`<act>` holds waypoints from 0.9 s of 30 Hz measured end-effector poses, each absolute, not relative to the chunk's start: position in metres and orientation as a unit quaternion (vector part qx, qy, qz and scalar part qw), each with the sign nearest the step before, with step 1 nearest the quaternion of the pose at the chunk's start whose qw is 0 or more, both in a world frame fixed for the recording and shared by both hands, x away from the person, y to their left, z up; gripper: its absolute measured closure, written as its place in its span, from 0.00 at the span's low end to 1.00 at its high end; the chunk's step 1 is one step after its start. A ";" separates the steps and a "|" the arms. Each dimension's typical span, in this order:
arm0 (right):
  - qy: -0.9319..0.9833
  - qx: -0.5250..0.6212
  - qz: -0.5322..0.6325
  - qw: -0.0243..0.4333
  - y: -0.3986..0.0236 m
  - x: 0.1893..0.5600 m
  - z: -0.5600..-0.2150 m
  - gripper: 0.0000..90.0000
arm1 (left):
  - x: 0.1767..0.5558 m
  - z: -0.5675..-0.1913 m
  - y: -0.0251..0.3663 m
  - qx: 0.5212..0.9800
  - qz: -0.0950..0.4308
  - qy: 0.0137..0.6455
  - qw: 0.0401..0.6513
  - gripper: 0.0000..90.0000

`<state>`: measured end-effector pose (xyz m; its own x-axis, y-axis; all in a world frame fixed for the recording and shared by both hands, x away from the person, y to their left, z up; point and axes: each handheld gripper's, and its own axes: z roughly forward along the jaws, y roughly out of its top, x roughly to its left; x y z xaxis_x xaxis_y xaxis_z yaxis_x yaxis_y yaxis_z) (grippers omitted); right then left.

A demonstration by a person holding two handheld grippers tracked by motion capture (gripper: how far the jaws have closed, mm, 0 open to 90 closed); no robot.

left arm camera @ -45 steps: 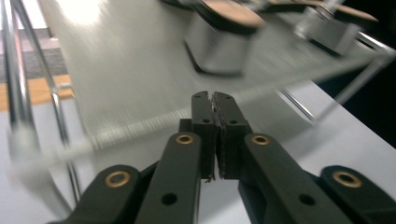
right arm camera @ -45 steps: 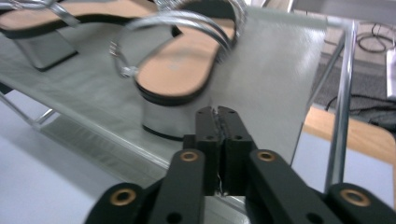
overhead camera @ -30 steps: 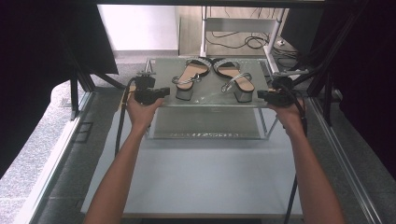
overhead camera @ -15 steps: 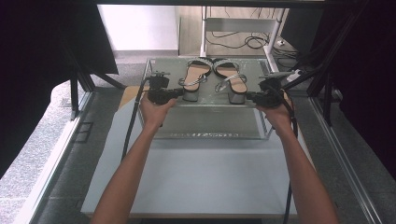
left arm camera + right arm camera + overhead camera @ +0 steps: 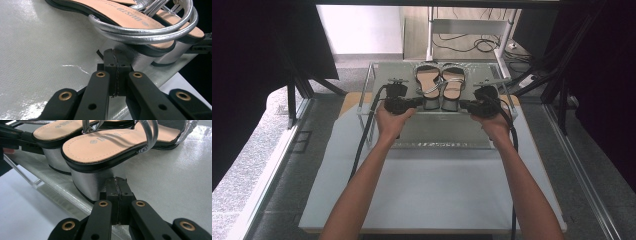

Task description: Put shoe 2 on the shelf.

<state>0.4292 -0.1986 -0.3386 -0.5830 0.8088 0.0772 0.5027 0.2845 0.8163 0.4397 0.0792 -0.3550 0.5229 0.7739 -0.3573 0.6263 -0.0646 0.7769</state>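
Observation:
Two tan sandals with silver straps and silver block heels lie side by side, touching, on a raised clear shelf (image 5: 384,75) covered with a pale mat. My left gripper (image 5: 416,104) is shut, its tips against the outer side of the left sandal's (image 5: 428,82) heel (image 5: 140,56). From the other side, my right gripper (image 5: 463,106) is also shut, with its tips against the right sandal's (image 5: 453,84) heel (image 5: 87,182). Nothing sits between either pair of jaws. The left gripper's (image 5: 116,56) tips rest on the mat; the right gripper's (image 5: 117,183) do as well.
The shelf stands on thin clear legs over a lower tier (image 5: 437,135), on a white board (image 5: 437,190). Its front edge runs just under both grippers. Behind it are a metal stand (image 5: 430,30) and loose cables (image 5: 467,45) on the floor. Dark curtains flank both sides.
Both grippers have moved inward from the shelf's outer corners to the heels. The sandals, splayed apart before, now lie close together and parallel at the shelf's middle.

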 end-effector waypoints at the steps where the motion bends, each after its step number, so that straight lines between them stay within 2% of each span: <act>1: 0.780 0.420 0.428 0.178 -0.199 0.429 -0.339 1.00 | 0.440 -0.356 0.081 0.724 0.074 0.483 0.487 0.98; 3: 0.780 0.417 0.431 0.181 -0.203 0.426 -0.340 0.97 | 0.439 -0.357 0.086 0.721 0.069 0.478 0.496 0.90; 8: 0.770 0.414 0.448 0.187 -0.215 0.415 -0.340 0.95 | 0.422 -0.357 0.106 0.717 0.087 0.470 0.507 0.86; 15: 0.758 0.396 0.485 0.183 -0.247 0.386 -0.345 0.89 | 0.380 -0.361 0.138 0.720 0.109 0.447 0.520 0.82; 19: 0.756 0.380 0.499 0.185 -0.268 0.359 -0.356 0.82 | 0.349 -0.373 0.156 0.727 0.098 0.432 0.526 0.76; 27: 0.763 0.366 0.500 0.187 -0.281 0.332 -0.383 0.69 | 0.323 -0.393 0.156 0.753 0.101 0.418 0.498 0.61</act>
<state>0.3320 -0.2811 -0.3830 -0.6624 0.7447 0.0810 0.3718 0.2329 0.8986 0.3228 0.1562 -0.3933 0.6305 0.7300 -0.2636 0.5289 -0.1555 0.8343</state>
